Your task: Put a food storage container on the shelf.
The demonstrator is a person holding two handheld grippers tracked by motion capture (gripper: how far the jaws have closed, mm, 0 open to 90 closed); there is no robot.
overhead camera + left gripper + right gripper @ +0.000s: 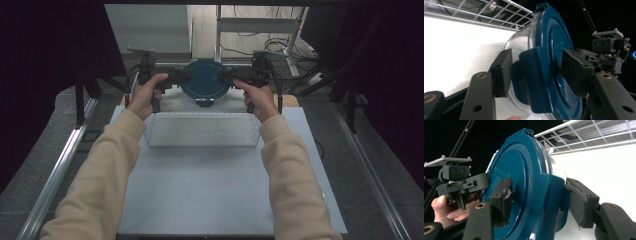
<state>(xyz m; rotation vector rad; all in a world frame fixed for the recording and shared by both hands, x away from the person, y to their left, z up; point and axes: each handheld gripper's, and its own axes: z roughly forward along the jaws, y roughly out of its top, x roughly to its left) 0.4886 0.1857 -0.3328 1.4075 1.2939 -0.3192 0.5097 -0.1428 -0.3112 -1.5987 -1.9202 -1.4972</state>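
Jaws astride blue lid (pixel 554 65); basket (pixel 202 129) overhead.

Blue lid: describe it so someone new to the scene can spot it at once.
Start at the white table and go to its far edge, past the wire basket. There the blue lid hangs between the left claw and right claw. It is round, dark blue, with side clips, capping a clear tub.
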